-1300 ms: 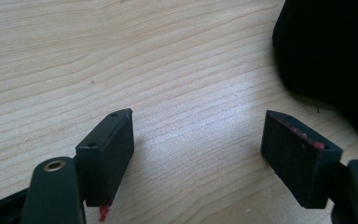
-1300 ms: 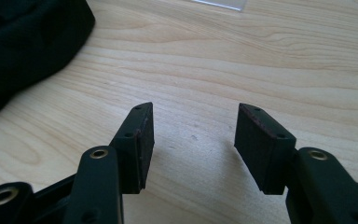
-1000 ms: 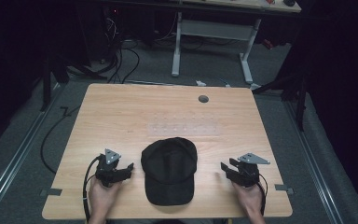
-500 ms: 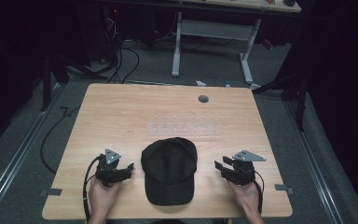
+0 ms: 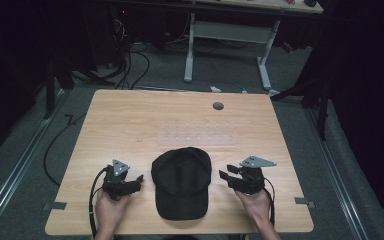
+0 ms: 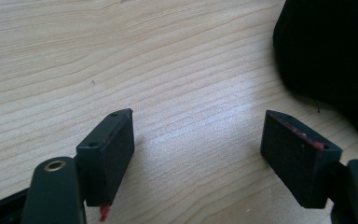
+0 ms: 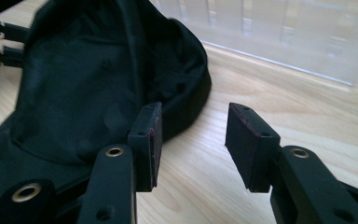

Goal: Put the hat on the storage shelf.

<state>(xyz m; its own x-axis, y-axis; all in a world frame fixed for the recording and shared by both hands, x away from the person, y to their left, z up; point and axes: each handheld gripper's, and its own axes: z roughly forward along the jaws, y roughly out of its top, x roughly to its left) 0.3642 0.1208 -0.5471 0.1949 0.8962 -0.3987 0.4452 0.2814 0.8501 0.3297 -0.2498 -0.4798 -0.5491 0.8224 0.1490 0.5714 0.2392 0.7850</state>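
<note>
Two grippers flank one black cap (image 5: 182, 182) on the tabletop (image 5: 130, 125), near its front edge, about midway along it. Left gripper (image 5: 139, 181): jaws apart, nothing between them, bare wood beneath; cap just beside its right jaw in the left gripper view (image 6: 335, 46). Cap: crown toward the far edge, brim toward the front edge; no readable logo or writing. Right gripper (image 5: 223, 176): jaws spread, gripping nothing, left jaw against the cap's fabric edge (image 7: 98, 79). Clear plastic tray (image 5: 198, 137) beyond the cap; contents cannot be told.
</note>
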